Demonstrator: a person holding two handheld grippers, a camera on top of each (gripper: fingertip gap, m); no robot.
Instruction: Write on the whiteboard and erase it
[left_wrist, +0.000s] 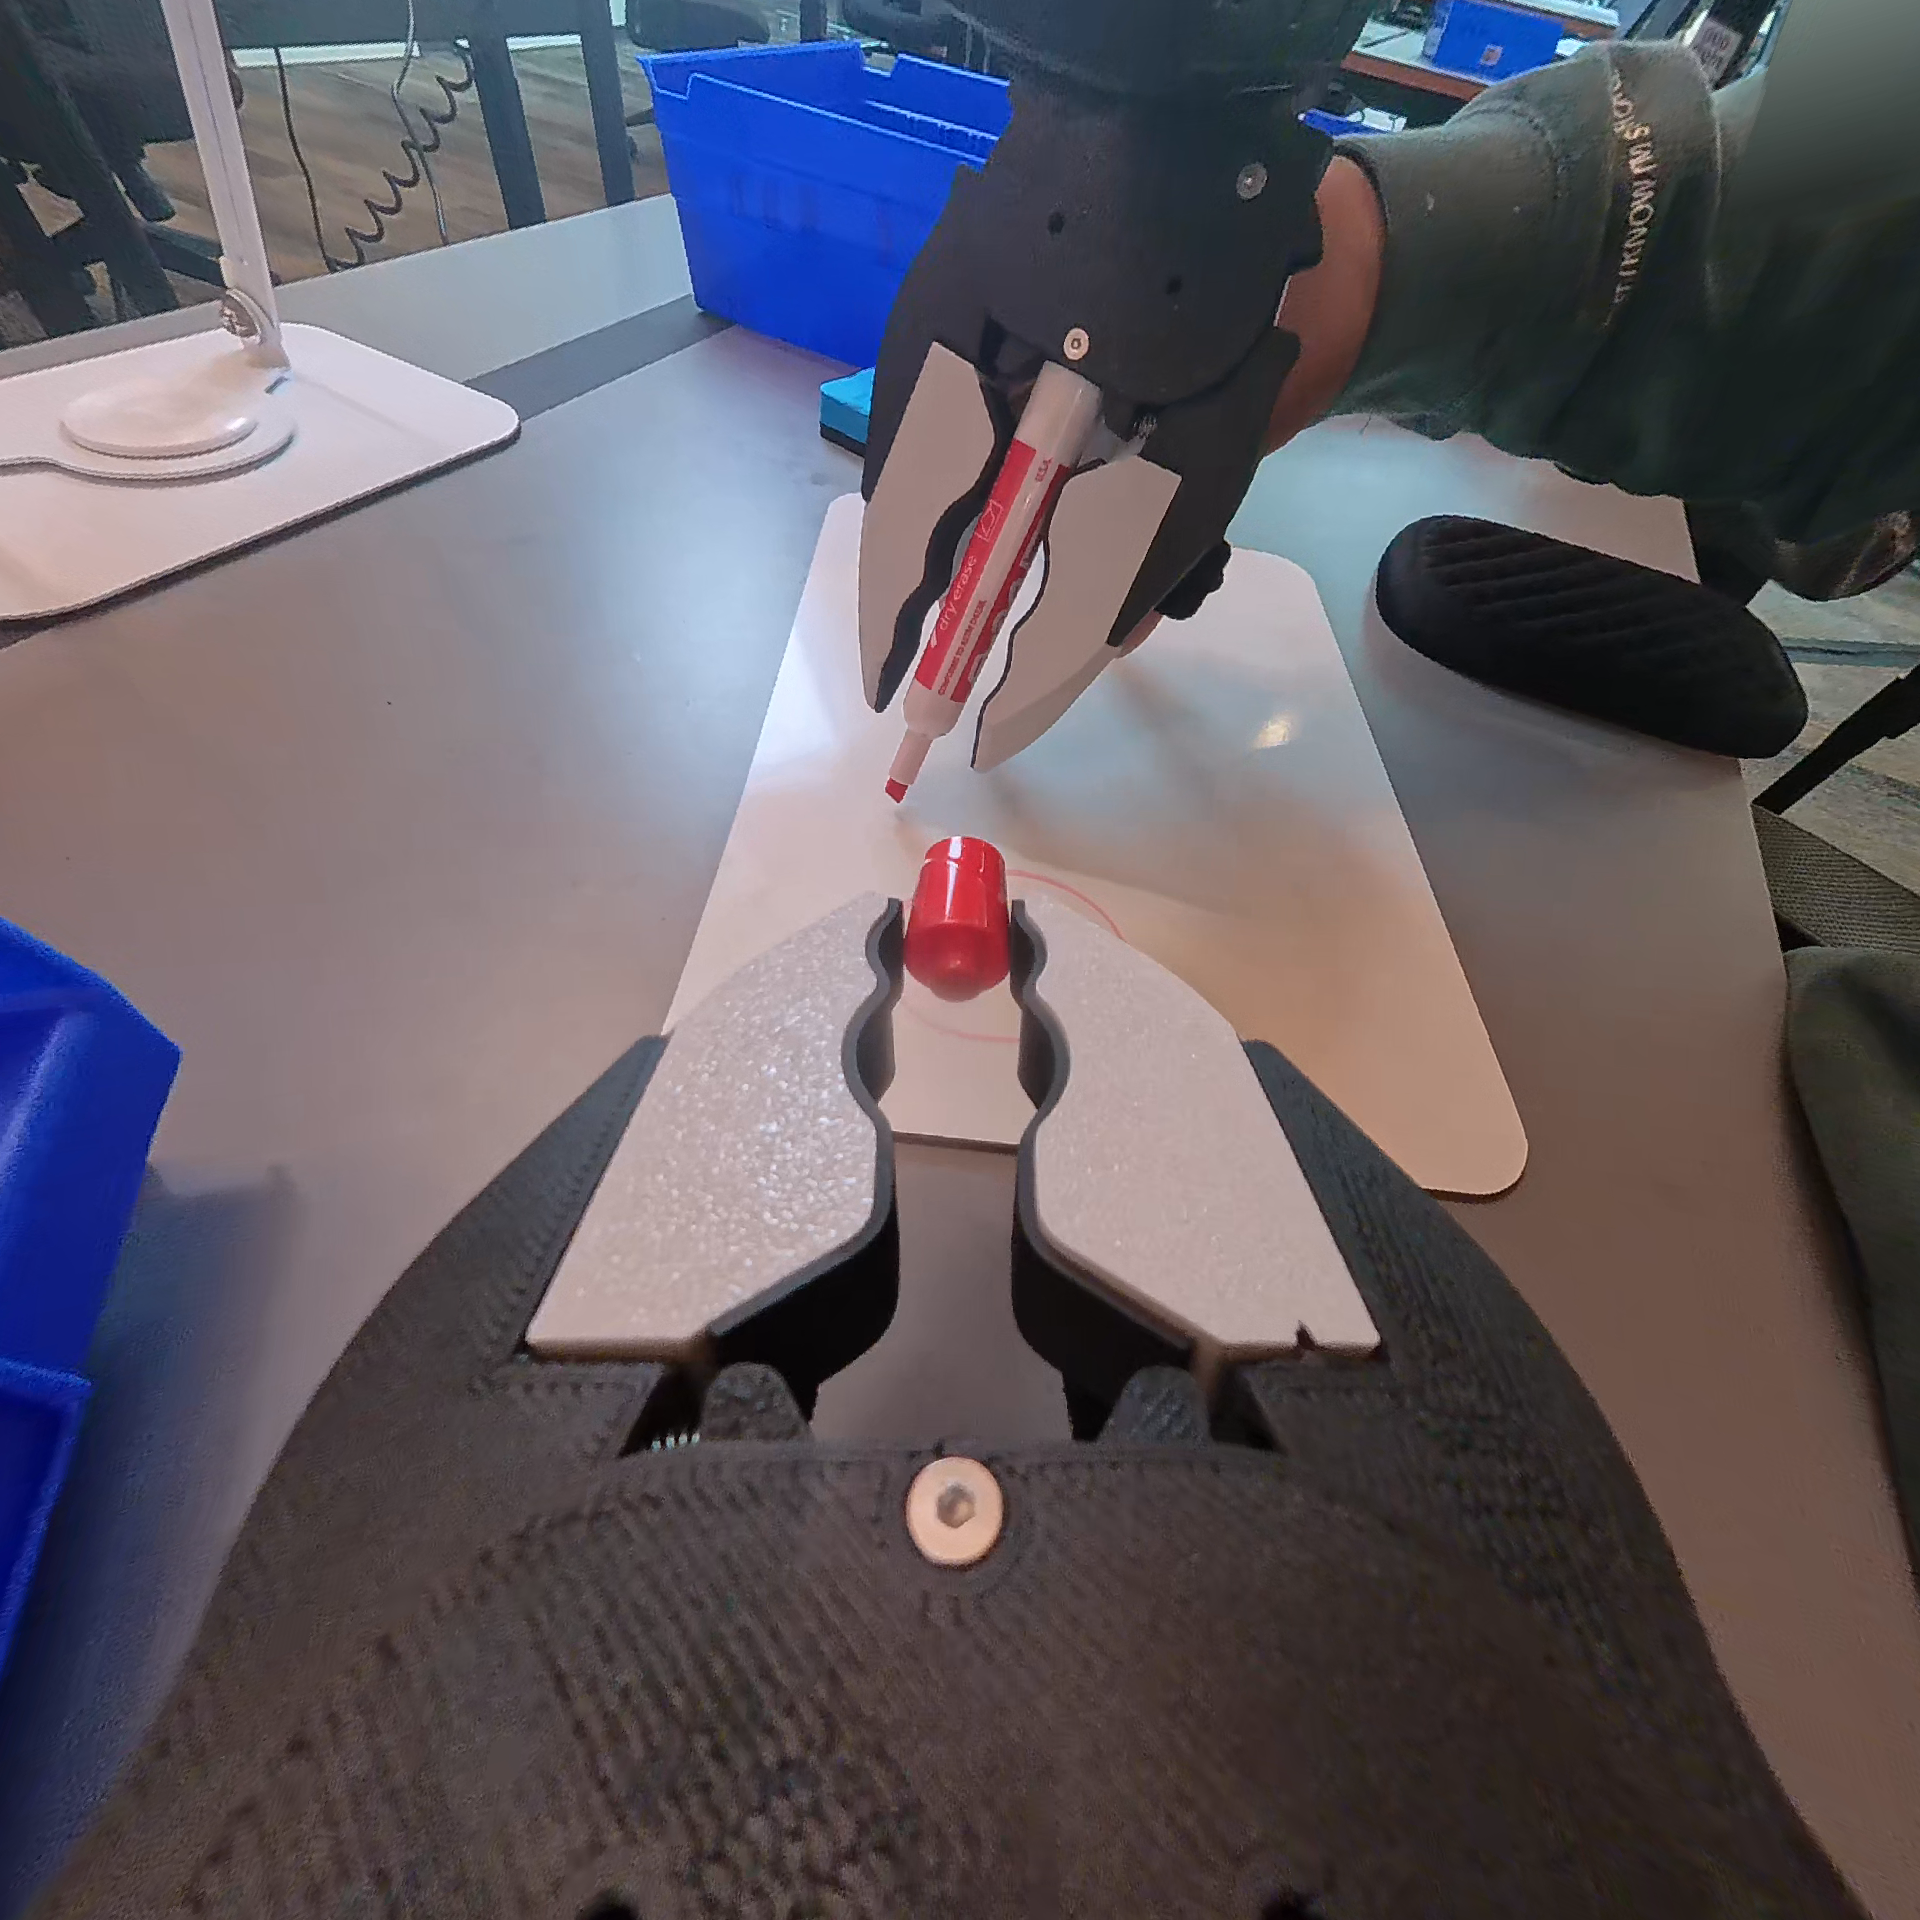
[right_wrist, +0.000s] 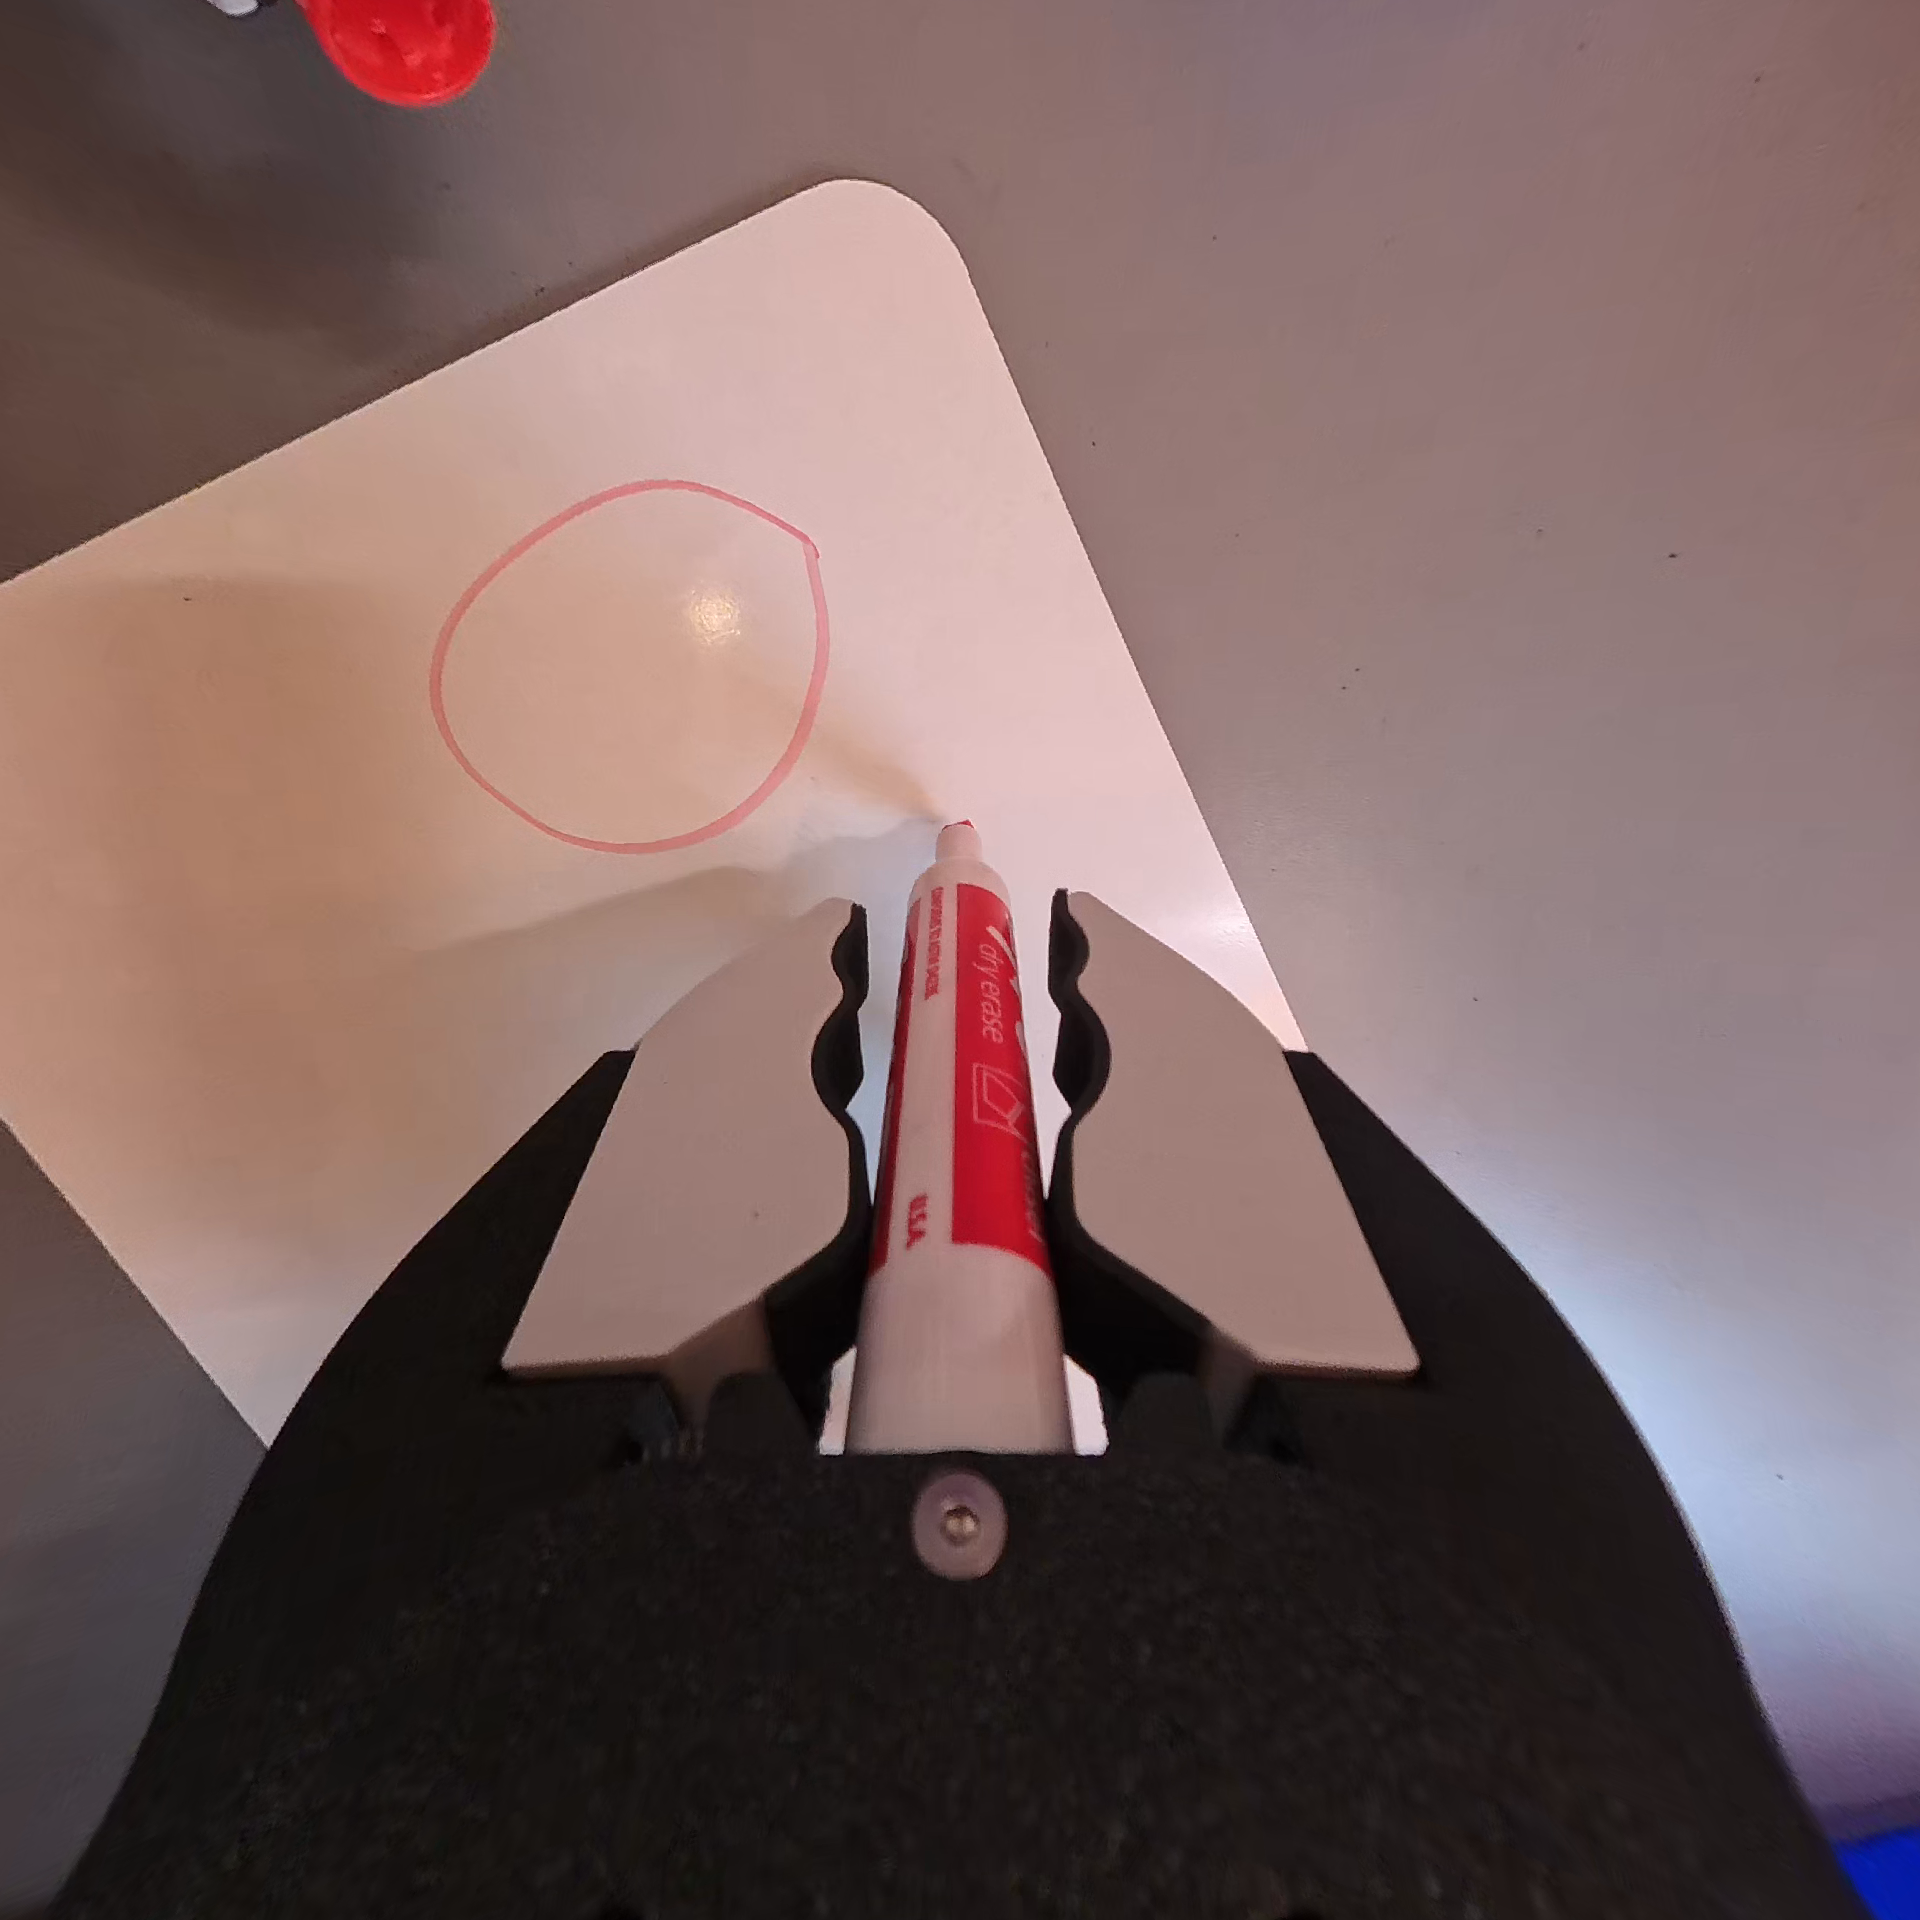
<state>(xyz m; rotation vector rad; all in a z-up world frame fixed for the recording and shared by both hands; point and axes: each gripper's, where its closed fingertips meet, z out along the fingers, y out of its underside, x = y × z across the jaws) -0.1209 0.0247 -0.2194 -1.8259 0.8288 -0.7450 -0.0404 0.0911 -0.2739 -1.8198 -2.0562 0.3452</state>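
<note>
A small white whiteboard (left_wrist: 1195, 831) (right_wrist: 260, 831) lies flat on the grey table. A red circle (right_wrist: 634, 665) is drawn on it. My right gripper (right_wrist: 956, 914) (left_wrist: 930, 717) is shut on an uncapped red dry-erase marker (right_wrist: 961, 1101) (left_wrist: 982, 561), tip pointing down just above the board beside the circle. My left gripper (left_wrist: 951, 920) is shut on the marker's red cap (left_wrist: 956, 925) and holds it over the near end of the board. The cap also shows in the right wrist view's top left corner (right_wrist: 410, 47).
A blue-topped eraser (left_wrist: 847, 410) lies behind the board. A blue bin (left_wrist: 821, 197) stands at the back, another blue bin (left_wrist: 62, 1195) at the near left. A white lamp base (left_wrist: 208, 436) sits at the left. A black chair armrest (left_wrist: 1590, 634) and a person's sleeve (left_wrist: 1621, 291) are at the right.
</note>
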